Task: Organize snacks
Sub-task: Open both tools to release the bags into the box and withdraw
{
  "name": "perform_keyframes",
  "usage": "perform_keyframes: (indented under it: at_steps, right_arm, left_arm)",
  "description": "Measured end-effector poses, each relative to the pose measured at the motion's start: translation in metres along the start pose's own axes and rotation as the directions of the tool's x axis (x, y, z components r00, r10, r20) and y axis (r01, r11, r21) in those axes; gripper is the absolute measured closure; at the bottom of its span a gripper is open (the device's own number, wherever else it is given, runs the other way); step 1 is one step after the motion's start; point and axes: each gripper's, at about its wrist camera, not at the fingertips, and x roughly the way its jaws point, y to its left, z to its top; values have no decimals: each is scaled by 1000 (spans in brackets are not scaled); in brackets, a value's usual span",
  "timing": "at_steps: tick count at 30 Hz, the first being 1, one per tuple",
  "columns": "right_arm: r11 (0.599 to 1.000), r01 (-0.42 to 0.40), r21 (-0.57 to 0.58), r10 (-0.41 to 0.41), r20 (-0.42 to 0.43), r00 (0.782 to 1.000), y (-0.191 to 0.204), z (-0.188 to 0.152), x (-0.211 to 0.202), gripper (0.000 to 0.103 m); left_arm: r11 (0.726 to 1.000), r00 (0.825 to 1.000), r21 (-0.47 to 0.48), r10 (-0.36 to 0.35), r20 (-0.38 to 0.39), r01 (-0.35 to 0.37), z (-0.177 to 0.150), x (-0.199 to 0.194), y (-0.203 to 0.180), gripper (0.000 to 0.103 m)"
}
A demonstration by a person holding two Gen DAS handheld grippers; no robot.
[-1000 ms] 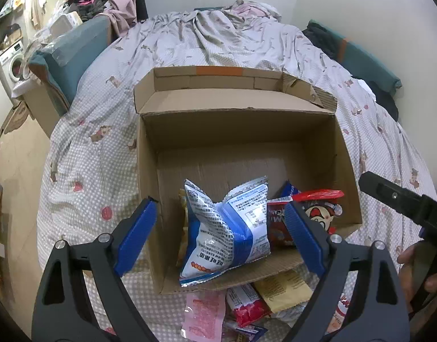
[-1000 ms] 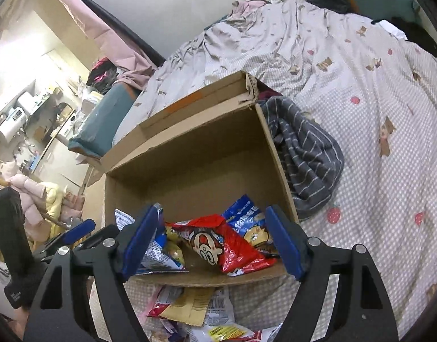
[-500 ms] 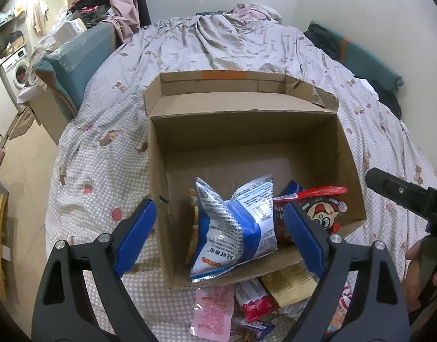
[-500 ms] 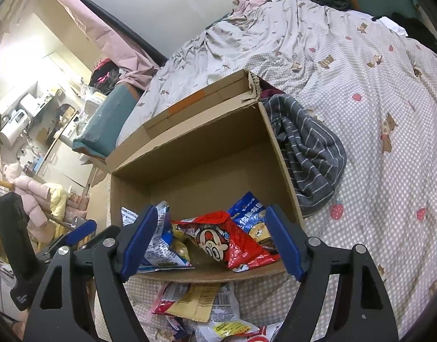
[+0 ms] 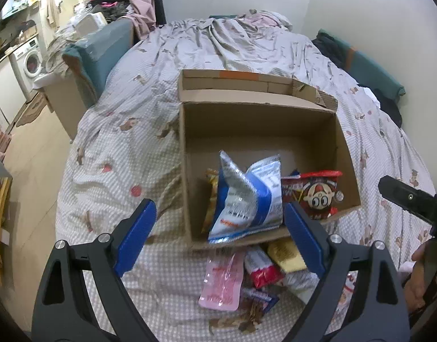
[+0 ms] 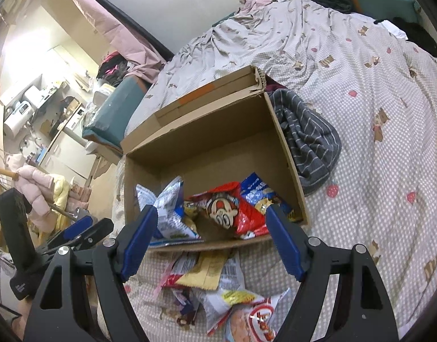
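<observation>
Brown corrugated cardboard box sits open on the checked bedspread, holding a blue-and-silver foil snack bag and a red cartoon-face packet. My left gripper and right gripper both hang wide apart, empty. Loose packets, blurred, lie just before the box.

Yellow packet inside cardboard box: mostly hidden behind the blue-white bag. Loose snack pile in front of box: lower edge cropped, labels blurred, possibly overlapping. Striped cloth partly behind box wall.
</observation>
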Motion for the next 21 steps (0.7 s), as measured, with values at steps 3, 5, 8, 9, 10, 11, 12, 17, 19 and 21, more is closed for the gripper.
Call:
perform_keyframes:
  at_steps: [3, 5, 8, 9, 10, 11, 12, 17, 19, 21]
  right_arm:
    - [1000, 18, -23, -18, -3, 1000, 3, -9, -6, 22]
    - [999, 26, -29, -26, -12, 1000, 2, -17, -11, 22]
    - [999, 38, -14, -38, -14, 999, -3, -28, -21, 20]
    - [999, 40, -5, -40, -13, 999, -6, -30, -24, 20]
    - [999, 43, 10, -43, -8, 999, -9, -33, -28, 19]
    - [999, 46, 23, -46, -3, 999, -12, -34, -31, 18]
    - [998, 47, 41, -47, 2, 999, -16, -36, -35, 17]
    - [990, 40, 132, -41, 4, 999, -35, -43, -44, 15]
    - [988, 45, 151, -45, -1, 999, -40, -47, -45, 15]
    - [986, 50, 160, -50, -8, 999, -43, -50, -45, 15]
  left_arm:
    - [1000, 1000, -5, 12, 13, -12, -8, -11, 7, 14]
    - [999, 999, -1, 37, 27, -37, -14, -18, 12, 14]
    - [999, 998, -12, 52, 34, -51, -25, -26, 20, 14]
    - [998, 998, -22, 51, 31, -50, -28, -28, 22, 14]
    - [998, 999, -37, 47, 25, -46, -31, -30, 26, 11]
    - [998, 999, -50, 43, 20, -42, -32, -31, 29, 8]
    - [997, 999, -64, 41, 17, -40, -34, -33, 32, 2]
    - [994, 999, -98, 43, 15, -41, -45, -38, 39, 0]
    - [994, 999, -101, 49, 11, -48, -48, -39, 40, 0]
    - [993, 998, -103, 61, -4, -61, -52, -36, 43, 0]
